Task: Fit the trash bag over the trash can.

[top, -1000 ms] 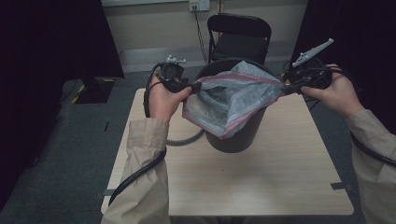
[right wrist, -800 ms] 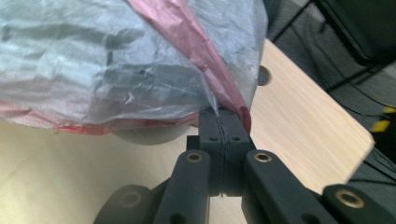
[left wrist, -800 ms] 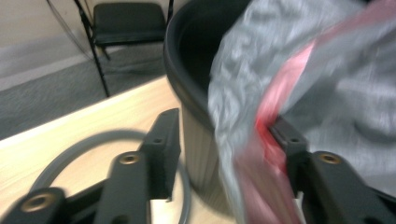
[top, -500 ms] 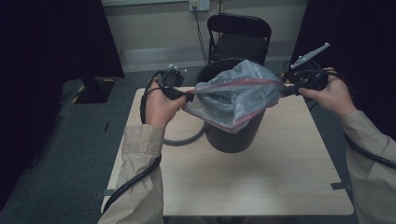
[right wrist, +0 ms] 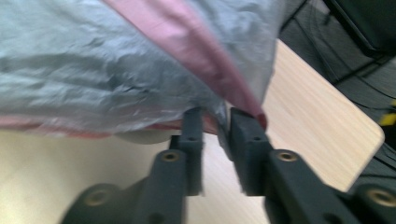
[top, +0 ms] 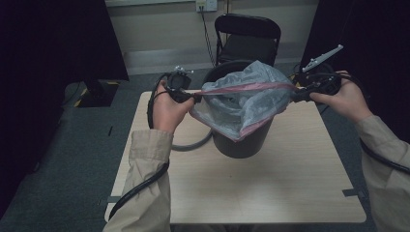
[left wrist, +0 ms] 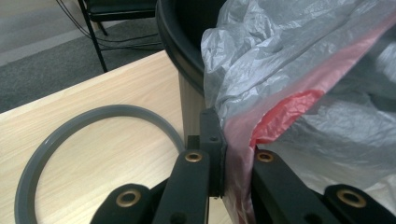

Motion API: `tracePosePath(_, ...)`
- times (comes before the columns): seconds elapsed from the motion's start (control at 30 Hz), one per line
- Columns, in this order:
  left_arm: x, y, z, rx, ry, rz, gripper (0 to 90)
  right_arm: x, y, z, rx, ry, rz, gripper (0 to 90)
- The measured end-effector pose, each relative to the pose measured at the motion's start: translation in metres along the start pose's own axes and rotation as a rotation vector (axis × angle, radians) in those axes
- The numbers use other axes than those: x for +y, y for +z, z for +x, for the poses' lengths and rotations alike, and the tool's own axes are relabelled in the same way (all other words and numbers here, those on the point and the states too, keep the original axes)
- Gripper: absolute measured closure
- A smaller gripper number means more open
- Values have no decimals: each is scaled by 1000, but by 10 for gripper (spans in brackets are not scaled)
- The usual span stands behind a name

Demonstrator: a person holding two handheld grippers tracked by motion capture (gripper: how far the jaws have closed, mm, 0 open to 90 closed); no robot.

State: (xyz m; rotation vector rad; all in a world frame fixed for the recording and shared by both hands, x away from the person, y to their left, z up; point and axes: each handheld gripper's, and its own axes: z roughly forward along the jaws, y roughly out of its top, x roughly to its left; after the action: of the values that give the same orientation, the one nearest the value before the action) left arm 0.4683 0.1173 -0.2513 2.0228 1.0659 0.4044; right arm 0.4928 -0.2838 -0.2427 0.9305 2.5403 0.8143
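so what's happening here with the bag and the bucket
A person is stretching a grey bin bag with a red rim over the black bucket on the table. The left claw is clamped on one edge. The right claw, jaws just opening, has the opposite edge between them.

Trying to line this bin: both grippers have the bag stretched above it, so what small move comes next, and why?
Probably lower the bag so its red hem drops around the bucket rim. The left gripper clamps the hem; the right gripper has just been opening, hem between its jaws, so re-close it first.
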Motion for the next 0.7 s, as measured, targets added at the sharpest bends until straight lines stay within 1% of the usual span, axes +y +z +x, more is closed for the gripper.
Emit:
tracePosePath(0.03,1,0,-1,-5,-4,-7,892,1,-3,2,-3,-8,-3,615)
tracePosePath(0.1,2,-1,-3,-4,0,-9,892,4,-9,6,15,-23,2,561)
tracePosePath(0.13,2,-1,-4,-3,-7,-10,892,5,-13,7,16,-25,-14,529)
tracePosePath(0.17,3,-2,-3,-5,-6,-11,892,7,-18,8,22,-18,-37,469)
tracePosePath(0.23,3,-3,-3,-16,-18,-20,892,9,-23,9,49,-6,-69,442)
tracePosePath(0.3,5,-4,-5,-9,-11,-24,892,13,-29,12,66,4,-112,341)
tracePosePath(0.33,5,-5,-5,-13,-9,-30,892,14,-30,14,86,0,-132,327)
tracePosePath(0.37,6,-5,-6,-15,-9,-32,892,17,-30,16,105,-11,-137,325)
tracePosePath(0.43,8,-5,-8,-14,-5,-32,891,21,-29,22,107,-37,-139,292)
tracePosePath(0.47,8,-5,-9,-13,-7,-32,891,23,-27,25,116,-46,-133,292)
tracePosePath(0.53,9,-5,-9,-8,-3,-33,891,27,-23,31,113,-69,-117,296)
tracePosePath(0.6,9,-5,-9,-7,-1,-36,892,28,-17,35,97,-91,-92,322)
tracePosePath(0.63,8,-5,-9,-10,-3,-38,891,29,-15,35,125,-86,-88,355)
tracePosePath(0.67,8,-5,-9,-12,0,-38,890,29,-15,34,143,-78,-92,413)
tracePosePath(0.7,8,-5,-9,-11,-3,-42,890,28,-17,34,129,-86,-101,492)
